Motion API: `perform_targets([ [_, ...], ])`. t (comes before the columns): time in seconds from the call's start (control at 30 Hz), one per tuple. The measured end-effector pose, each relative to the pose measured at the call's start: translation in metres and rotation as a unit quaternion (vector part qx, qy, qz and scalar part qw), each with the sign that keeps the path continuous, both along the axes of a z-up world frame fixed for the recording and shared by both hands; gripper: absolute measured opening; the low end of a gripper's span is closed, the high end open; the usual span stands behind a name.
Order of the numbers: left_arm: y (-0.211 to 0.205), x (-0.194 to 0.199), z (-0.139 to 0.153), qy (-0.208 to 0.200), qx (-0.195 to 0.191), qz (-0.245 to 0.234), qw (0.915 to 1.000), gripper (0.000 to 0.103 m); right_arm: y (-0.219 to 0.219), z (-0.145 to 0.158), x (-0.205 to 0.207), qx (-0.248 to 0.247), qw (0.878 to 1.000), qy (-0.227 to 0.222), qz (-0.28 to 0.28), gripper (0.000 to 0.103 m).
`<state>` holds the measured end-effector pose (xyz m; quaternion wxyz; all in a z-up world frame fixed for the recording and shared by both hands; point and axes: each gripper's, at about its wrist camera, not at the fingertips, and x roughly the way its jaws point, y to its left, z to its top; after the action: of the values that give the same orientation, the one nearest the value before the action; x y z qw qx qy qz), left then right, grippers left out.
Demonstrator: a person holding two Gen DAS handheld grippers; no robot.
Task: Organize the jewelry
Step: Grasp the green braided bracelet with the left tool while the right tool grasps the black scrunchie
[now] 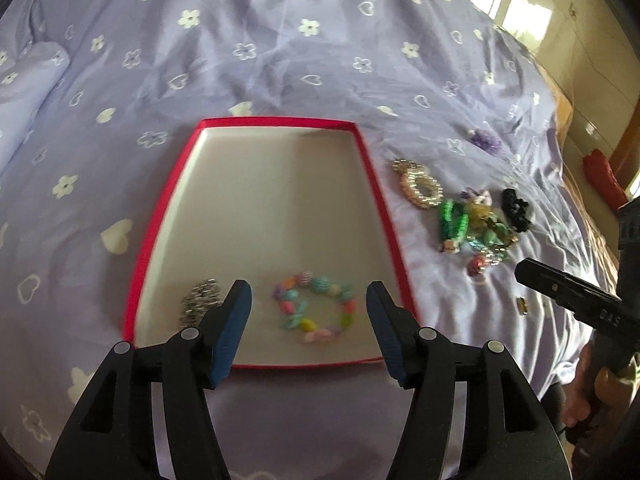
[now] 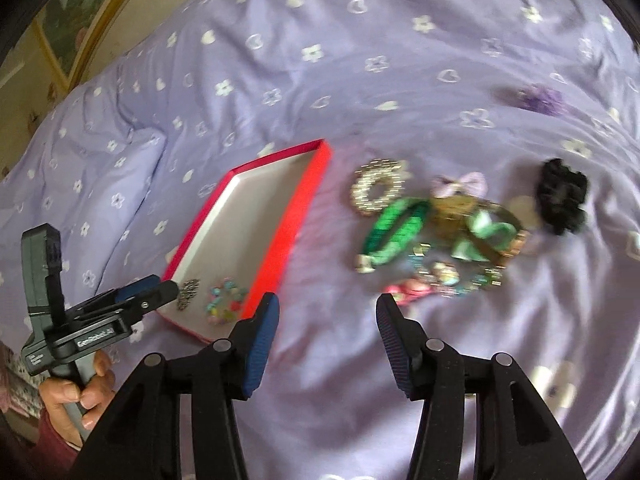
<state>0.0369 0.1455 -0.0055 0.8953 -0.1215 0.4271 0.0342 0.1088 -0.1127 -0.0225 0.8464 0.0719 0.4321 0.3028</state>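
A red box (image 1: 384, 216) with a white inside lies on the purple bedspread. In it lie a pastel bead bracelet (image 1: 314, 306) and a silver chain (image 1: 198, 300). My left gripper (image 1: 308, 300) is open and empty above the box's near end. To the right of the box lies a pile: a pearl bracelet (image 1: 420, 186), a green bracelet (image 1: 452, 220), a black scrunchie (image 1: 518, 206), a pink piece (image 1: 476, 266). My right gripper (image 2: 328, 312) is open and empty just short of the pile (image 2: 440, 236). The box (image 2: 280, 232) and left gripper (image 2: 156, 292) also show there.
A purple hair piece (image 1: 486, 140) lies farther back on the bed. A small dark item (image 1: 521, 306) sits near the pile. The bed's right edge drops to a tiled floor with a red object (image 1: 600, 176). A pillow (image 1: 28, 80) is at the left.
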Motion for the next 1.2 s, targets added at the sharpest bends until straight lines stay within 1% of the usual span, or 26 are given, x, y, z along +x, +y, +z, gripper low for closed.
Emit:
perform_targets([
  [0.27, -0.033, 0.015, 0.004, 0.001, 0.002, -0.031, 0.9995, 0.059, -0.043, 0.0, 0.011, 0.004, 0.999, -0.002, -0.048, 0.053],
  [0.63, -0.067, 0.043, 0.004, 0.01, 0.006, -0.064, 0.9979, 0.059, -0.1, -0.008, 0.034, 0.01, 0.993, 0.006, -0.114, 0.053],
  [0.87, -0.094, 0.074, -0.003, 0.024, 0.005, -0.087, 0.9959, 0.059, -0.121, -0.014, 0.06, 0.011, 0.989, 0.009, -0.147, 0.053],
  [1.03, -0.114, 0.104, -0.013, 0.044, 0.014, -0.105, 0.9934, 0.059, -0.13, -0.02, 0.089, 0.009, 0.985, 0.017, -0.174, 0.053],
  [1.1, -0.12, 0.115, -0.016, 0.049, 0.019, -0.111, 0.9924, 0.059, -0.13, -0.022, 0.1, 0.006, 0.984, 0.02, -0.175, 0.055],
  [1.2, -0.13, 0.133, -0.024, 0.065, 0.024, -0.122, 0.9902, 0.059, -0.127, -0.029, 0.115, -0.004, 0.984, 0.024, -0.174, 0.056],
])
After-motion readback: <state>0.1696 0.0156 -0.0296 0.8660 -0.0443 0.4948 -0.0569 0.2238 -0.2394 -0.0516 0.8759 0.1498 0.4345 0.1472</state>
